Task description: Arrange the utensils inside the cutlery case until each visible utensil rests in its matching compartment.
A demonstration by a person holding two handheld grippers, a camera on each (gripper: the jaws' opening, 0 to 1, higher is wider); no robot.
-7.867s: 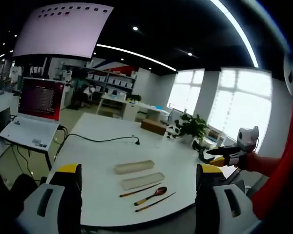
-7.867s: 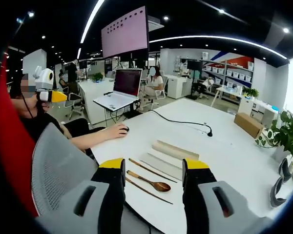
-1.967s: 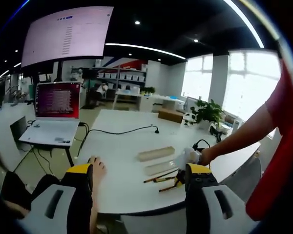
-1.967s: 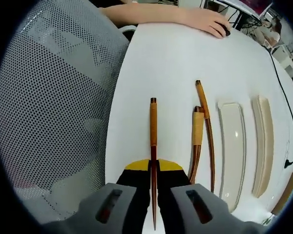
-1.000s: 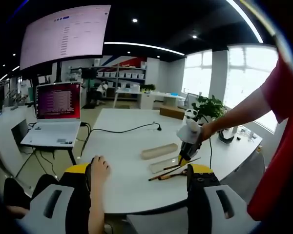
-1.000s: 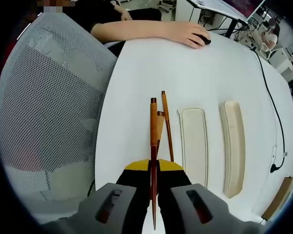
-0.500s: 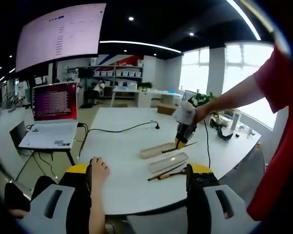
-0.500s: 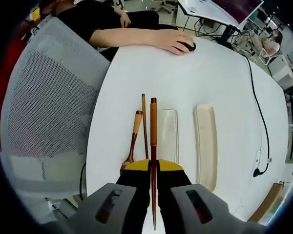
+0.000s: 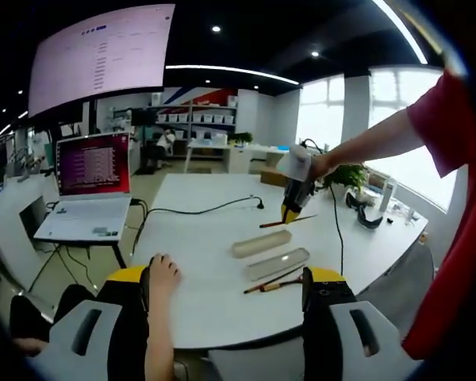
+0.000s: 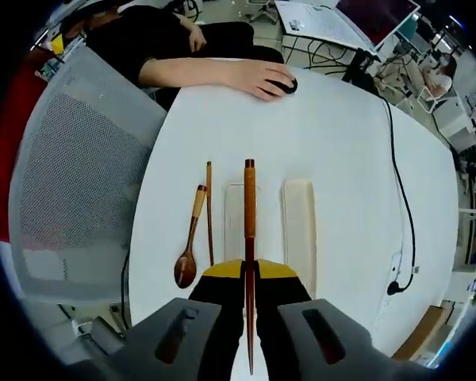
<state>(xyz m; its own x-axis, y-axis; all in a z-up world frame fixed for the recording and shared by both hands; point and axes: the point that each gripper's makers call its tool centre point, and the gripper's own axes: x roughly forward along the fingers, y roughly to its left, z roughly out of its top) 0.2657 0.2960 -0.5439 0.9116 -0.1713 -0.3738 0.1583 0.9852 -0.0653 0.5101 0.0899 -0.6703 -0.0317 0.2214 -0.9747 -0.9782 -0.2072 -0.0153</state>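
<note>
My right gripper [image 10: 248, 274] has its jaws closed on a chopstick [image 10: 249, 230], and it has risen high above the table [image 10: 349, 151] since a second ago; in the left gripper view it [image 9: 292, 213] now hangs over the case [image 9: 261, 243]. The tray [image 10: 232, 222] lies under the stick. The other chopstick [image 10: 209, 210] and spoon [image 10: 188, 254] lie beside it. My left gripper [image 9: 222, 298] is open and empty. I judge lowering comes next.

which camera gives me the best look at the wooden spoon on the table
The right gripper view: looking down on the table, it shows the whole wooden spoon, bowl to handle, lying beside a chopstick. In the left gripper view the spoon is small, distant and partly hidden behind that gripper's jaw.
</note>
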